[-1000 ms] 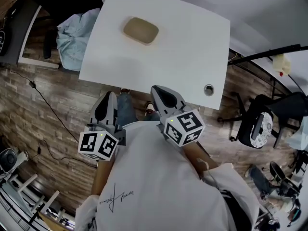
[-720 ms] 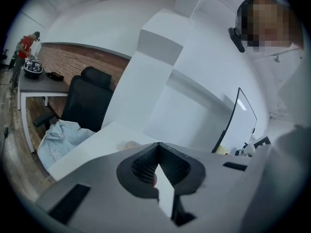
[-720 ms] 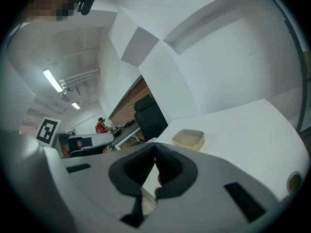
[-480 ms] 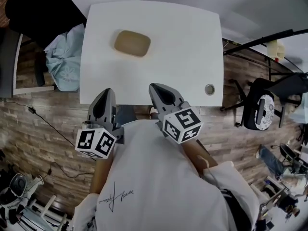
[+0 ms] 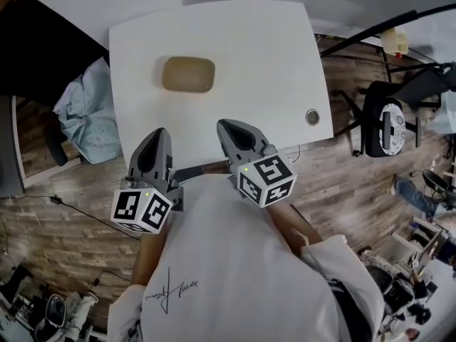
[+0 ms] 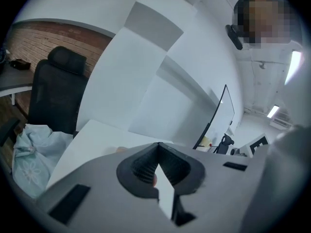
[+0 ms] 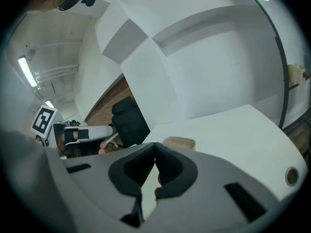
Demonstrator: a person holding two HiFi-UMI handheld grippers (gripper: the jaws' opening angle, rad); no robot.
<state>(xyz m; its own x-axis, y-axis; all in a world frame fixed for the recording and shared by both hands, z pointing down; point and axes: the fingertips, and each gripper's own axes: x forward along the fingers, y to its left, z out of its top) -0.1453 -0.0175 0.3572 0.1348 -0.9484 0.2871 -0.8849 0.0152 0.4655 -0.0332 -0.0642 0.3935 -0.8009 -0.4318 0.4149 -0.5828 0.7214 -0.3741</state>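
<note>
My left gripper [image 5: 157, 135] and right gripper [image 5: 229, 128] are held side by side above the near edge of a white table [image 5: 256, 63], both shut with nothing between the jaws. A tan shallow container [image 5: 189, 75] lies on the table beyond them, nearer the left gripper. In the left gripper view the shut gripper [image 6: 158, 147] hides most of the container, whose edge [image 6: 119, 149] just shows. In the right gripper view the container [image 7: 179, 142] sits right beyond the shut gripper [image 7: 155, 147], and the left gripper [image 7: 82, 132] shows at the left.
A cable grommet [image 5: 312, 117] sits at the table's near right corner. A black chair [image 6: 58, 96] with a light blue cloth [image 5: 82, 116] stands left of the table. An office chair [image 5: 388, 123] is at the right on the wooden floor.
The head view has swung, so the table now lies straighter and closer under the grippers. Both grippers stay shut and level, slightly nearer the table's edge.
</note>
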